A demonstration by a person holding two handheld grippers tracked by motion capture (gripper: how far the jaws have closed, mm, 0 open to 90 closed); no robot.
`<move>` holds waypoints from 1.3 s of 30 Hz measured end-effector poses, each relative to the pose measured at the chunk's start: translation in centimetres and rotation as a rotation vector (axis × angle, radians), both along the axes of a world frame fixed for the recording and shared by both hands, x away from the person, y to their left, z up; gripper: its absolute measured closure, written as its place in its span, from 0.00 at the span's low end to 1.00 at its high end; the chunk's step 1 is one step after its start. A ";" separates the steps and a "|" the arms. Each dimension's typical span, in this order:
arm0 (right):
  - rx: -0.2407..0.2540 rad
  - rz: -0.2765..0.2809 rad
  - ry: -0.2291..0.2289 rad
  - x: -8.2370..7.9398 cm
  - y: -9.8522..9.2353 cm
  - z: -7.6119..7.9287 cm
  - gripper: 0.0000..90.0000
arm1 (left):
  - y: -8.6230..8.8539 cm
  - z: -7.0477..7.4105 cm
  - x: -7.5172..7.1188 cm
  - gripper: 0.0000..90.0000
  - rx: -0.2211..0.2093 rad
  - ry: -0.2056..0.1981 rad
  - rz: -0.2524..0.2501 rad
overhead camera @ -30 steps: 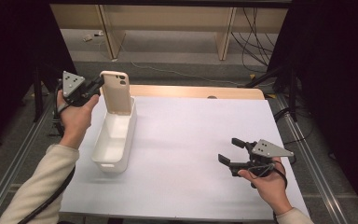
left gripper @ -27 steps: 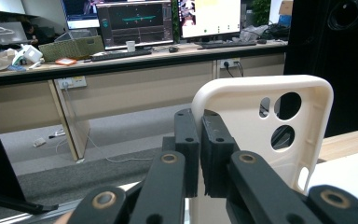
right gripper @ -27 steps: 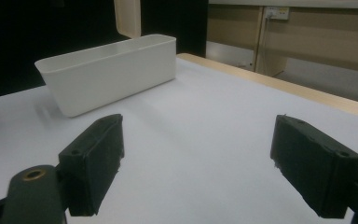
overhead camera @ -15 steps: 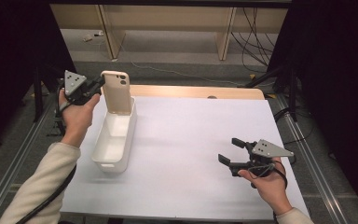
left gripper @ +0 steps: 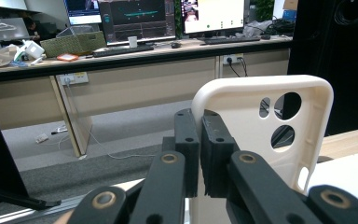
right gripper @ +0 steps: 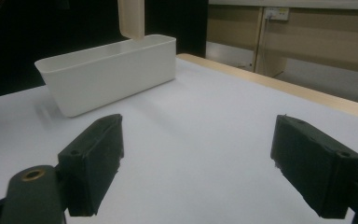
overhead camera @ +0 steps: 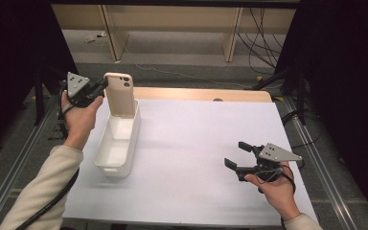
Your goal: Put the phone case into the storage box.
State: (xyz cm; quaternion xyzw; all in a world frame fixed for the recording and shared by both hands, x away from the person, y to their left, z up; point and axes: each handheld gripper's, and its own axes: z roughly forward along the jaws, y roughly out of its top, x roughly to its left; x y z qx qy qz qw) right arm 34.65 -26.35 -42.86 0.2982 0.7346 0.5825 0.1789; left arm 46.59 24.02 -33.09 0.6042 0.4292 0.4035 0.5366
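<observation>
A white sheet [overhead camera: 196, 143] covers most of the table, with a strip of bare wood showing along its far edge. On the left part of the sheet stands a long white bin [overhead camera: 118, 143], open at the top, running away from the person. Between the bin and the right gripper [overhead camera: 239, 158] the sheet lies bare, with nothing in the way. Beyond the table are pale desk legs and loose cables on the floor; the left gripper view looks past the table to a desk with monitors and a keyboard.

The left gripper [overhead camera: 100, 88] is up at the far left corner of the table, its jaws nearly together and pinching one long edge of a cream phone case [overhead camera: 120, 94]. In the left gripper view the pads clamp the rim of the phone case [left gripper: 261, 140], whose camera cutouts show to the right of them. The case hangs upright over the far end of the bin, its lower end at or just inside the bin's rim.

The right gripper rests low over the near right part of the sheet, well apart from the bin. Its jaws stand wide with nothing between them, and its own view looks across the sheet to the bin [right gripper: 107, 74].
</observation>
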 end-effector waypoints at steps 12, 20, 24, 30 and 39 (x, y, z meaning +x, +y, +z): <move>-0.023 -0.003 0.003 0.0 -0.1 0.1 0.18 | 0.1 -0.1 0.3 0.96 0.001 0.005 -0.001; -0.028 -0.006 -0.006 0.0 -0.2 0.1 0.18 | 0.0 -0.3 0.5 0.96 -0.001 0.010 0.002; -0.025 -0.008 -0.010 0.0 -0.1 0.1 0.17 | 0.1 -0.4 0.6 0.96 -0.002 0.015 0.009; -0.028 -0.002 -0.007 0.0 -0.1 0.1 0.17 | 0.2 -0.4 0.8 0.96 -0.003 0.015 0.016; -0.030 -0.005 -0.006 0.0 -0.1 0.1 0.17 | 0.2 -0.5 1.1 0.96 -0.002 0.018 0.028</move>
